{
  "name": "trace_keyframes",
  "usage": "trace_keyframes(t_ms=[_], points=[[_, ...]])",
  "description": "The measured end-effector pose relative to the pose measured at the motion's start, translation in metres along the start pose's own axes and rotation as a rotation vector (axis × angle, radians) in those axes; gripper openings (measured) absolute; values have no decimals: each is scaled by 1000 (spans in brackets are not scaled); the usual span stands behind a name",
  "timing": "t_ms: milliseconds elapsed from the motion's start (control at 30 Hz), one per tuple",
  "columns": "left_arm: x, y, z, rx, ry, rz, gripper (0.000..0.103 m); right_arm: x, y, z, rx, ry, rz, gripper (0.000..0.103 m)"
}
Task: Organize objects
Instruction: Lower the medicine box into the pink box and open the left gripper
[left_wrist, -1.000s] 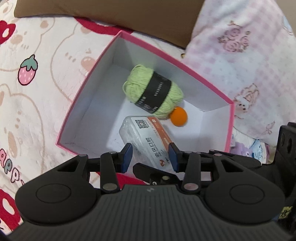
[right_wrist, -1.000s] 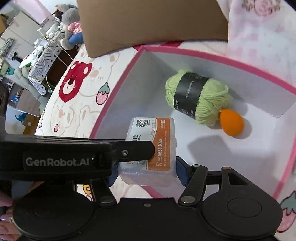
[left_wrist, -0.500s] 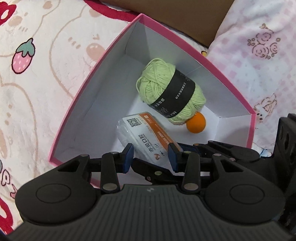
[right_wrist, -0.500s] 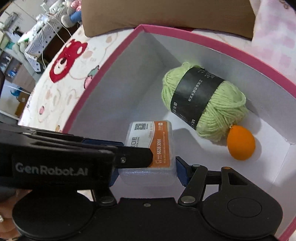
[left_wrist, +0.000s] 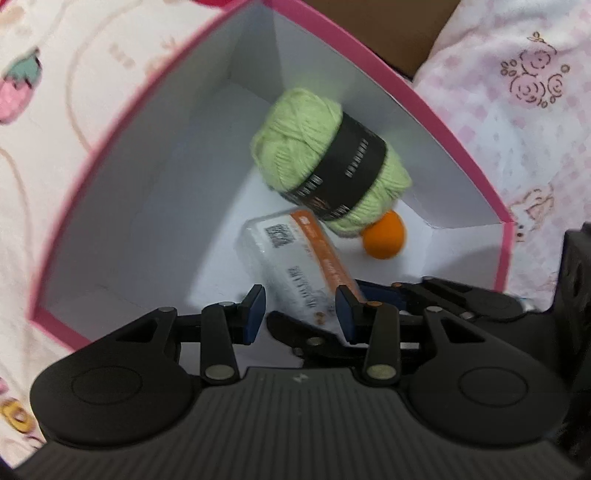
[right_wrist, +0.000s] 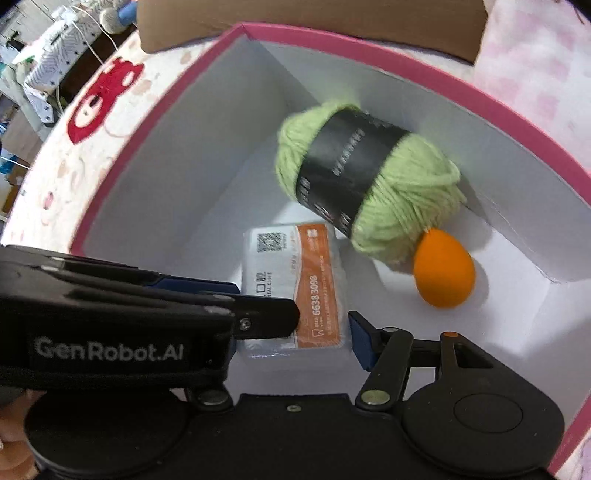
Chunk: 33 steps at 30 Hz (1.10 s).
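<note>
Pink-rimmed and white inside, the gift box (right_wrist: 554, 155) sat on the cartoon-print bed (left_wrist: 92, 92), and I had both grippers lowered into it. My right gripper (right_wrist: 321, 332) pinched the clear-wrapped packet with the orange label (right_wrist: 295, 280) across its short width; one blue pad showed against the packet's right edge, while the opposite pad was hidden behind my left gripper's finger, which crossed that view. The packet sat low in the box, near its front wall, but I could not tell whether it already touched the floor.

Its long axis ran away from my right gripper, pointing toward the far corner of the box, with the QR-code end leading and the near end between my jaws. Just beyond that leading end lay the green yarn skein (right_wrist: 365, 181) with its black band, set diagonally against the box's far right wall, and the orange egg-shaped ball (right_wrist: 443, 269) touched the skein's lower end.

My left gripper (left_wrist: 301, 314) hung just beside the right one; its jaws were opening, and the packet showed between its pads in that view without my being able to confirm contact. Being the nearer and already gripping, the right hand seemed the one to set the packet down; the free floor lay toward the box's left wall.
</note>
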<state>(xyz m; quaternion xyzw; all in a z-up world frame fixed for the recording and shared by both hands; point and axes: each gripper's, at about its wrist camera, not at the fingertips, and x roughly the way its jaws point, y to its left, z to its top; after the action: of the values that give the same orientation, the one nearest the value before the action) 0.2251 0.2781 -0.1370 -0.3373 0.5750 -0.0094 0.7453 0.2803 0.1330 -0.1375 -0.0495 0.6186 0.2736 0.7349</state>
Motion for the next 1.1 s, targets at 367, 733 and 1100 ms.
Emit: trace_keyframes(t_ms=[367, 733, 1100], points=[[11, -12, -9, 35, -31, -38, 42, -4, -5, -12, -111, 65, -238, 70], [5, -24, -6, 190, -123, 37, 44, -25, -29, -35, -32, -42, -224, 38], [25, -33, -10, 188, -87, -27, 41, -40, -40, -53, 19, -166, -211, 38]])
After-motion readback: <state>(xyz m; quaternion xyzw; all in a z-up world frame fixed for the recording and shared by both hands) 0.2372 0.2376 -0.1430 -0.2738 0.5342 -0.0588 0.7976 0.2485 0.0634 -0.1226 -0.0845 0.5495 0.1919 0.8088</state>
